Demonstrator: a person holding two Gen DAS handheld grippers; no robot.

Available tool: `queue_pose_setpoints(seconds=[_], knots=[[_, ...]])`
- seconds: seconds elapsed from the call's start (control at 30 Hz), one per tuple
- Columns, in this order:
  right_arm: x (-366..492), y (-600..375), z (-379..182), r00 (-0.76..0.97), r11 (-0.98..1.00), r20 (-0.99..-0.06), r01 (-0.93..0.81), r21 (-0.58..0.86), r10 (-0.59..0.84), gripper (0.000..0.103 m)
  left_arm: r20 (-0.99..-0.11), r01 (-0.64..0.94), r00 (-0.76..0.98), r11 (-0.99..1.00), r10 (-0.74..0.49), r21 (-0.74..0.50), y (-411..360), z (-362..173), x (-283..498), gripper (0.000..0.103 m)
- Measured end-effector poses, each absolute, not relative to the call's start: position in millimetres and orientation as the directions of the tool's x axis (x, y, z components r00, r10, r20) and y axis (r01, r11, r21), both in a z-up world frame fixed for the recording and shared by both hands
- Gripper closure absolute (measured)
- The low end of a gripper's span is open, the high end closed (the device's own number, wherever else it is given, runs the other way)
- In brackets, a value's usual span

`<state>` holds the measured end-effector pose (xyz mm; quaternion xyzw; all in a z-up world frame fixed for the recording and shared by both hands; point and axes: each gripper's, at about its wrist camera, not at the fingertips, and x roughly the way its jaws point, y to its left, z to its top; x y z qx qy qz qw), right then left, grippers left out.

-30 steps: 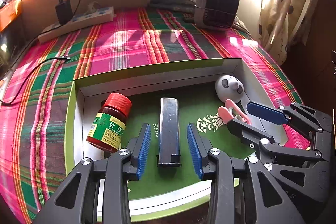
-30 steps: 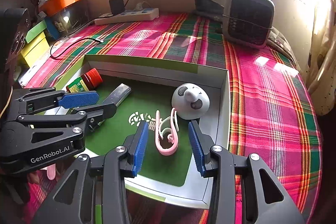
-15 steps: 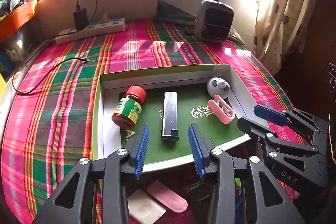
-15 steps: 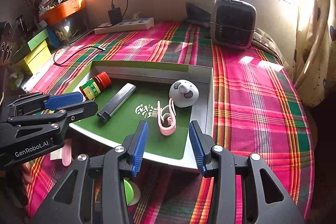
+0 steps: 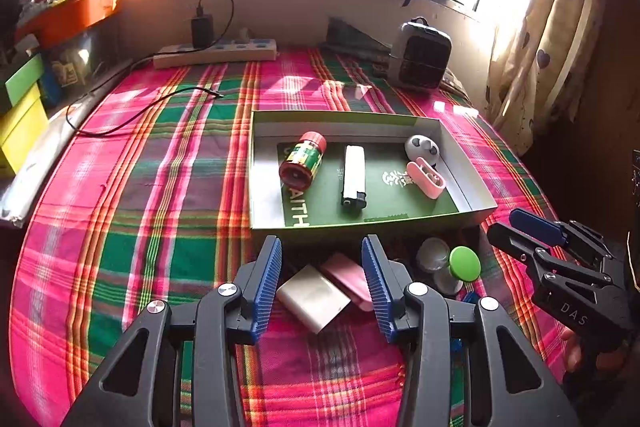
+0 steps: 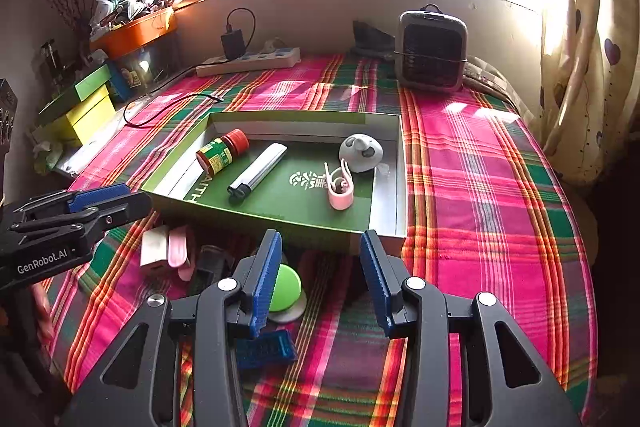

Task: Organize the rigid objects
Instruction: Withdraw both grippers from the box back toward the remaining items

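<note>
A green box lid (image 5: 468, 201) (image 6: 384, 227) lies on the plaid cloth. In it lie a red-capped bottle (image 5: 303, 159) (image 6: 222, 151), a long lighter (image 5: 354, 177) (image 6: 258, 173), a grey panda toy (image 5: 422, 147) (image 6: 360, 151) and a pink clip (image 5: 426, 181) (image 6: 340, 189). In front of the lid lie a silver case (image 5: 314, 297) (image 6: 154, 251), a pink case (image 5: 348, 277) (image 6: 178, 251), a green-capped round thing (image 5: 464, 263) (image 6: 286, 287) and a blue block (image 6: 266, 349). My left gripper (image 5: 320, 285) (image 6: 104, 201) is open and empty above the cases. My right gripper (image 6: 320, 279) (image 5: 516, 227) is open and empty.
A power strip with a charger (image 5: 216, 53) (image 6: 250, 61) and a small heater (image 5: 420, 55) (image 6: 432, 53) stand at the back. A black cable (image 5: 132, 117) lies on the cloth. Yellow and green boxes (image 6: 80, 109) stand at the left. A curtain (image 6: 592, 67) hangs at the right.
Both grippers have pulled back and up from the lid, still open. The loose things in front of the lid have come into view.
</note>
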<state>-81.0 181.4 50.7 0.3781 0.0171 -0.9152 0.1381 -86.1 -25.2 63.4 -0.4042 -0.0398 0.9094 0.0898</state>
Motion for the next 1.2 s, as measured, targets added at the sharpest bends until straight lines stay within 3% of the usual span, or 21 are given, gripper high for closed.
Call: queue_pose_setpoints(seconds=[0.3,0.4,1.2], knots=[[-51,186,42,-0.680,-0.966,-0.693,0.240,0.097,-0.238,0.060,-0.717,-0.094,-0.661,-0.973,0.221,-0.213,-62,55,-59,0.059],[-46,182,40,-0.685,-0.969,-0.693,0.231,0.088,-0.226,0.055,-0.722,-0.113,-0.646,-0.966,0.249,-0.231,-66,48,-55,0.058],[-39,164,17,-0.662,-0.984,-0.731,0.158,0.080,-0.166,0.053,-0.772,-0.204,-0.550,-0.948,0.318,-0.245,-44,14,-75,0.054]])
